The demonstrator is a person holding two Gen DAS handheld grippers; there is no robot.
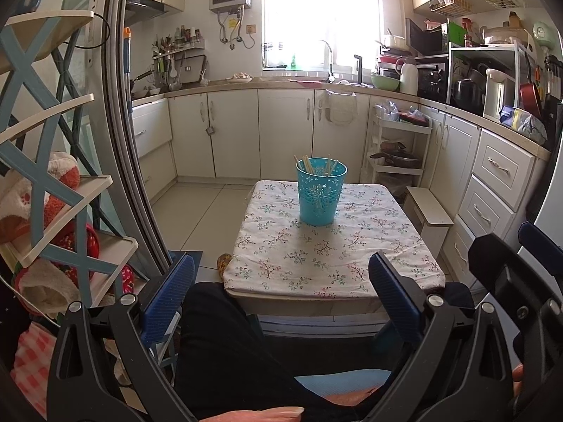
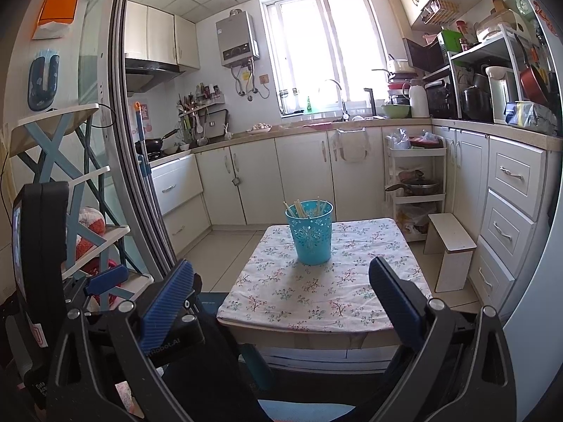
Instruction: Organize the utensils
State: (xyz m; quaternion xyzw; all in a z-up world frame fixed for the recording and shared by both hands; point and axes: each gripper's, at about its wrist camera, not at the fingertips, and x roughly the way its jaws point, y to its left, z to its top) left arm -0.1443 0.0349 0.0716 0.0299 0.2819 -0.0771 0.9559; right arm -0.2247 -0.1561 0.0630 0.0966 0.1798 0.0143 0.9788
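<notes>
A turquoise perforated cup (image 1: 321, 192) stands upright on the far half of a small table with a floral cloth (image 1: 330, 253). Several wooden chopsticks (image 1: 309, 166) stand inside it. It also shows in the right wrist view (image 2: 310, 232), chopsticks (image 2: 299, 208) inside, on the same cloth (image 2: 316, 292). My left gripper (image 1: 281, 288) is open and empty, held low over my lap before the table's near edge. My right gripper (image 2: 281, 292) is open and empty, beside the left one. The right gripper's body shows at the left wrist view's right edge (image 1: 510, 281).
A shelf rack with soft toys (image 1: 52, 190) and a sliding door frame (image 1: 140, 176) stand on the left. A small white stool (image 2: 450, 246) and a trolley with pans (image 2: 415, 183) stand right of the table. Kitchen cabinets (image 1: 281, 133) line the back and right.
</notes>
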